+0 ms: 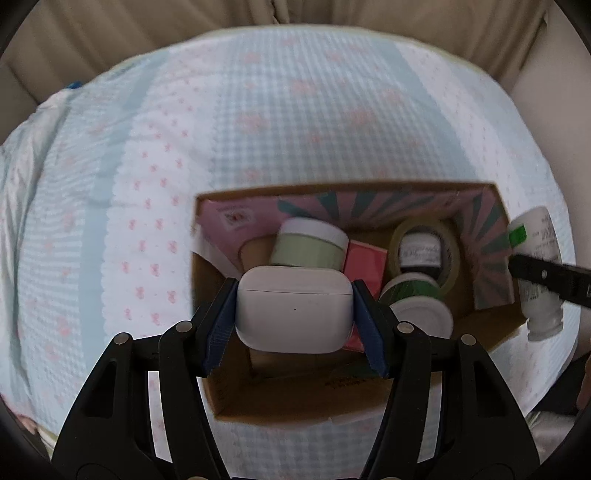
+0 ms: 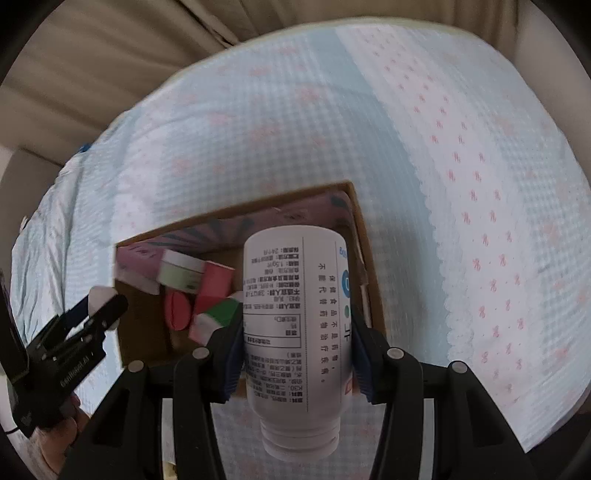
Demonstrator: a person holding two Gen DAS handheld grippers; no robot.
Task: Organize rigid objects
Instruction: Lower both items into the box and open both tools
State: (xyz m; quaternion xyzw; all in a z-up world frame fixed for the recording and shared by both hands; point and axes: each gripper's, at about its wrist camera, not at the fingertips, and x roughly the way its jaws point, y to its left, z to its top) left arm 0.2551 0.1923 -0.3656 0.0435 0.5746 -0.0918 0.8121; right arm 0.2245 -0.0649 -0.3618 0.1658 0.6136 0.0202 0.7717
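Observation:
My left gripper (image 1: 294,308) is shut on a white earbuds case (image 1: 294,308) and holds it above an open cardboard box (image 1: 229,402). The box holds a pale green jar (image 1: 308,242), a pink box (image 1: 364,262), a tape roll (image 1: 424,249) and a green-lidded jar (image 1: 417,299). My right gripper (image 2: 297,328) is shut on a white pill bottle (image 2: 297,328), cap toward the camera, over the box's right part (image 2: 364,236). The bottle also shows in the left wrist view (image 1: 537,291) at the box's right edge. The left gripper with the case shows in the right wrist view (image 2: 105,304).
The box sits on a bed with a light blue and white checked cover with pink bows (image 1: 295,110). A beige padded headboard (image 1: 147,29) rises behind the bed. The bed cover runs wide to the left and beyond the box.

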